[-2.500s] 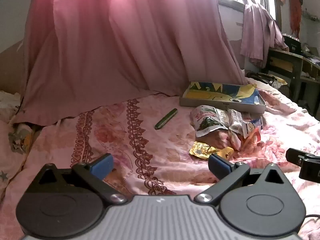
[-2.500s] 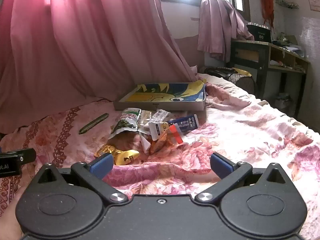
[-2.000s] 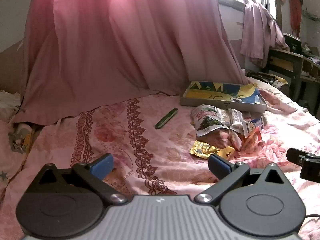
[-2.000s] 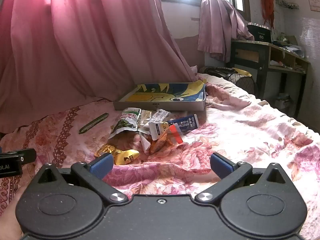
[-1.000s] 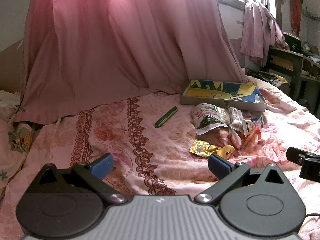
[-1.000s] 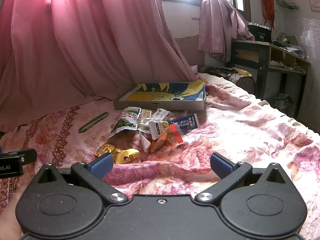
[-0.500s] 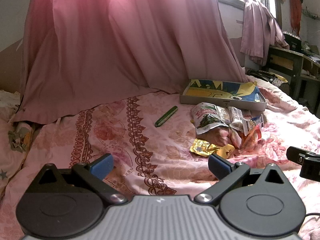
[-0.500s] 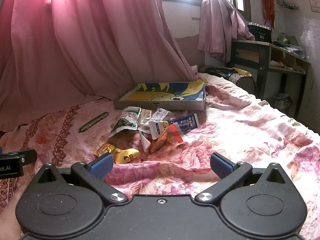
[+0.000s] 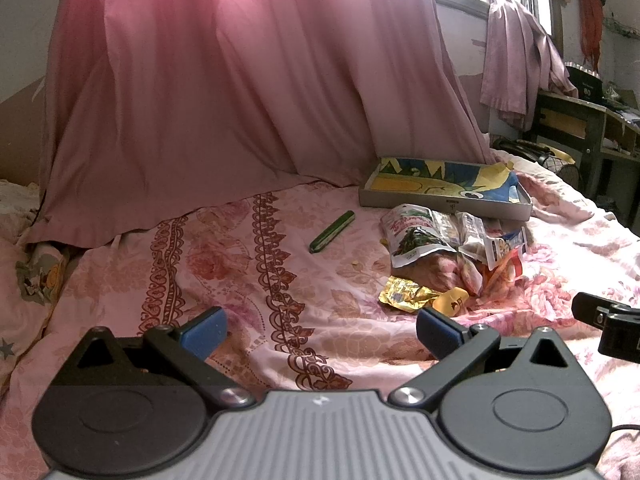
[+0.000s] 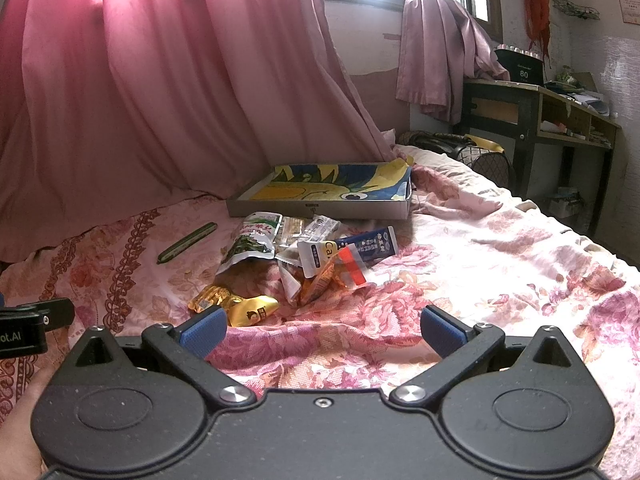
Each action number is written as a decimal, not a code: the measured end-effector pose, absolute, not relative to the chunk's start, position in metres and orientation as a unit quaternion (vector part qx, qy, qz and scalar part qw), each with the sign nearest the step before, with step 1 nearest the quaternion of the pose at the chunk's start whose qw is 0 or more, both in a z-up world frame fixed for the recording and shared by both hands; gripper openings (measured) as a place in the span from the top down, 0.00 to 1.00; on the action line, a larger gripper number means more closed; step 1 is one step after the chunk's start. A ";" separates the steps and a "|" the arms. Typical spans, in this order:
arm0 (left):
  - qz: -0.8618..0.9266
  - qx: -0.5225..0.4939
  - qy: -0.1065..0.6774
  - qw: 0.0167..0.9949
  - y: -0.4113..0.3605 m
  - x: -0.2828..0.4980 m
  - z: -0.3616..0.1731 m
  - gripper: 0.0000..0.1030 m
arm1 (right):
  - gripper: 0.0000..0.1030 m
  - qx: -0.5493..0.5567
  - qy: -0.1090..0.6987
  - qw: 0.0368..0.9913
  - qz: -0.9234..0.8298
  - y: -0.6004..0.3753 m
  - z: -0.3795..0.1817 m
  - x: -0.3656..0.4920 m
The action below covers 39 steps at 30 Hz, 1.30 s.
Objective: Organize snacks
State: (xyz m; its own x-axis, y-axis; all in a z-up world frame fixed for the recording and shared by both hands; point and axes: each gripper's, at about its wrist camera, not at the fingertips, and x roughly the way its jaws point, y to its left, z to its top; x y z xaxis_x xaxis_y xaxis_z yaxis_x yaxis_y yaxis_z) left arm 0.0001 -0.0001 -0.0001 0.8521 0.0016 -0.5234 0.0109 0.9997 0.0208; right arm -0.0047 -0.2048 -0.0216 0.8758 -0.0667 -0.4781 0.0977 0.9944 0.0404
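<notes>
Barely anything has shifted since a couple of seconds back: the left view has crept a touch, so the snack pile sits slightly differently in frame, and the right view looks the same as before. Both tools are low over the floral bedsheet [image 10: 500, 248] with nothing in them. The left gripper [image 9: 320, 330] has its blue pads spread wide apart, and the right gripper [image 10: 322, 328] is spread just as wide, gripping nothing. The snacks are all out on the bed in a loose heap: a green-and-white pouch [image 10: 256, 240] at the back left of the pile, clear wrapped packets [image 10: 316, 228] beside it, a blue and white packet [image 10: 360, 250] lying across the right side, and an orange wrapper with a red strip [image 10: 340, 274] touching it in front. Nearest the right tool is a crumpled gold wrapper [image 10: 214, 298] with a yellow packet [image 10: 254, 310] right against it. Off on its own to the left lies a slim green stick pack [image 10: 186, 243], well apart from the heap. Just behind the pile is a shallow grey box [image 10: 320, 208] with a yellow and blue cartoon print inside, and none of the snacks are in it. A big pink curtain [image 9: 224, 92] hangs down onto the bed behind everything.
</notes>
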 end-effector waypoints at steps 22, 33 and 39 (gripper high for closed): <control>0.002 0.009 0.276 0.961 0.000 0.005 -0.007 0.00 | 0.00 0.029 0.250 0.967 -0.040 -0.200 -0.024 -0.001; -0.002 0.007 0.279 0.960 -0.003 0.035 -0.005 0.00 | 0.00 0.054 0.269 0.961 -0.030 -0.208 -0.021 0.018; -0.030 0.026 0.275 0.960 -0.015 0.067 -0.006 0.00 | 0.00 0.091 0.288 0.953 -0.014 -0.225 -0.024 0.039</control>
